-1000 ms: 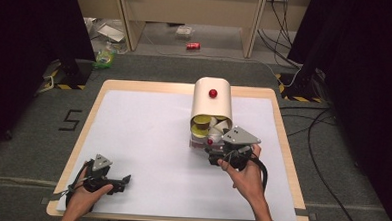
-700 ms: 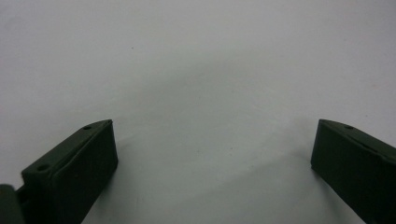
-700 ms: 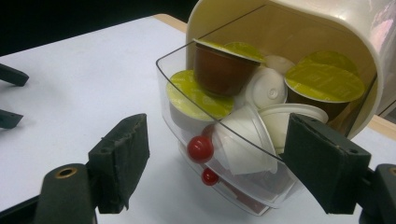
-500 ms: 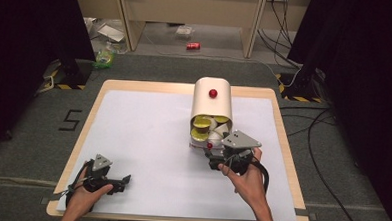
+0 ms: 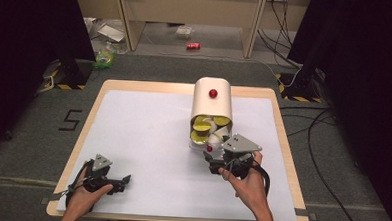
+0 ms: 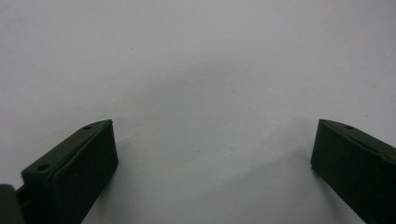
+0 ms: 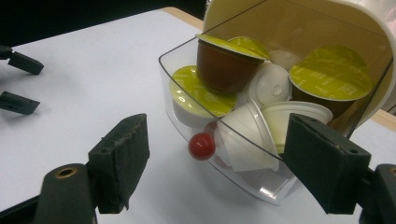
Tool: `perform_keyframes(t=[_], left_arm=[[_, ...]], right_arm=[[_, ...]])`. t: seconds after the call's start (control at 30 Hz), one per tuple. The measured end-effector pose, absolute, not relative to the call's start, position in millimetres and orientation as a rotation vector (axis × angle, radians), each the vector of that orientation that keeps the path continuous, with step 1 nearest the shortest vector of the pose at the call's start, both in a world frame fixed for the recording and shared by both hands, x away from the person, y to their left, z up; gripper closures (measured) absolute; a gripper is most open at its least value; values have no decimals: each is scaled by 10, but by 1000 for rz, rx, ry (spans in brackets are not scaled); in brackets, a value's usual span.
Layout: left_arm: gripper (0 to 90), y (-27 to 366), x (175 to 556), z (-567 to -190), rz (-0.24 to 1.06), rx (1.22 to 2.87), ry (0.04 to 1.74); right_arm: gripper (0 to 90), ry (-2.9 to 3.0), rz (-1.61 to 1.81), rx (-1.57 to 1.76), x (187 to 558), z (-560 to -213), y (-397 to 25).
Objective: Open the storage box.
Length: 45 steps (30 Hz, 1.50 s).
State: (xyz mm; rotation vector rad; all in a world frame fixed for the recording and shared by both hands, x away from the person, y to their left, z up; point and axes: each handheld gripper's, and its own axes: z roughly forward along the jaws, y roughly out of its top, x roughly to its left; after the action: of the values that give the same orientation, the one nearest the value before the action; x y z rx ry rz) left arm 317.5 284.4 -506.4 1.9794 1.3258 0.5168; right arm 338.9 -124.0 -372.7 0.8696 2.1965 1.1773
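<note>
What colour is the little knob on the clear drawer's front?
Red; the knob shows best in the right gripper view.

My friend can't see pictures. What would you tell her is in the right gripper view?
The right gripper, jaws wide open, points at a clear drawer with a small red knob, pulled out of a cream container on a white table. The drawer is piled with coffee capsules, some brown with yellow-green lids, some white.

the bench (image 5: 148, 133) lies bare left of the capsule bin (image 5: 212, 102), whose open clear drawer (image 7: 219, 154) blocks the right tool (image 7: 212, 172) just ahead.
</note>
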Motion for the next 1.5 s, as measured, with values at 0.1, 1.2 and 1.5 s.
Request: perform_keyframes(t=[0.1,1.2,1.5], left_arm=[[0,2844,3174,-5064,517,1979,1326],[0,2845,3175,-5064,516,1978,1326],[0,2844,3175,-5064,516,1979,1326]], right_arm=[[229,2201,1172,868,3365,-3728,-1242],[233,2245,1171,872,3193,-3749,-1258],[237,2249,1173,873,3161,-3750,-1267]])
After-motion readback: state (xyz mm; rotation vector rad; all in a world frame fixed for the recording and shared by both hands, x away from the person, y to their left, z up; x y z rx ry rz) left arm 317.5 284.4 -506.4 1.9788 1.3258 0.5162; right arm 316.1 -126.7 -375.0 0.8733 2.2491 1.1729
